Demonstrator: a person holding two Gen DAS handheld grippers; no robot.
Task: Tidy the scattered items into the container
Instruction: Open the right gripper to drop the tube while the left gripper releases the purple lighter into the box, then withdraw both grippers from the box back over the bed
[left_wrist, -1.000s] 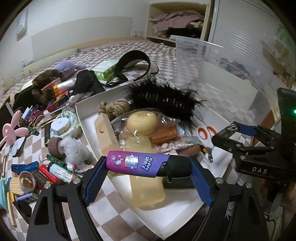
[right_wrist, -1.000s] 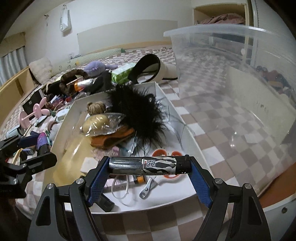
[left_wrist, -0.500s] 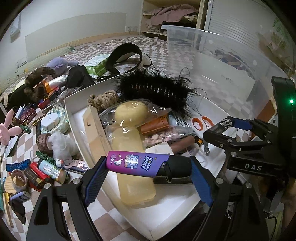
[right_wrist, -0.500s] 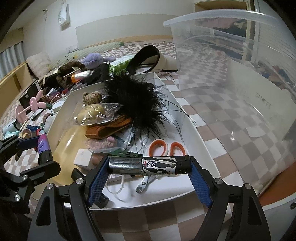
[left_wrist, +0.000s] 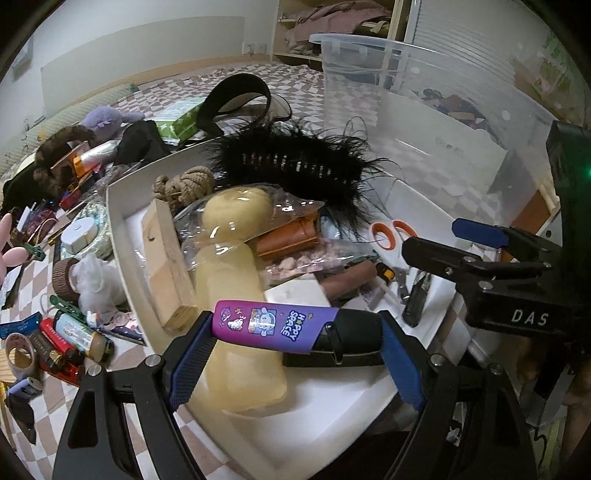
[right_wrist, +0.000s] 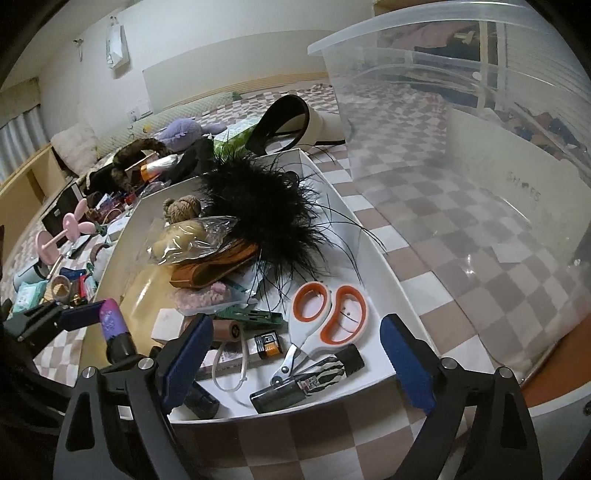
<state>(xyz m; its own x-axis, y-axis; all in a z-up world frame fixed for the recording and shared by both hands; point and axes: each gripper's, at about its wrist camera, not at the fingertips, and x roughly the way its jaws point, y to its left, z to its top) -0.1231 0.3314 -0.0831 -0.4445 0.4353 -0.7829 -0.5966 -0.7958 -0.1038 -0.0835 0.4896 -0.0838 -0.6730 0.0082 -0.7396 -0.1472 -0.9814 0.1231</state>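
Left claw (left_wrist: 295, 345): pinching a purple tube (left_wrist: 275, 324) end to end, held above the near part of the white tray (left_wrist: 332, 435).
Right claw (right_wrist: 295, 358): spread with nothing between its fingers, over the tray's near corner; a striped tube (right_wrist: 308, 380) lies in the tray below it.
Tray load: feather trim (left_wrist: 291, 162), scissors (right_wrist: 327, 317), a bagged yellow bottle (left_wrist: 236, 295) and small bits crowd it.
Loose items: many things lie on the checked bed (left_wrist: 22, 280) to the left.
Risk, drop: released here, the purple tube likely lands on the rounded bottle and rolls.
Risk, snag: a lower claw could catch feathers or the scissors.
Risk, edge: the tray's near rim may overhang the bed; hard to tell.
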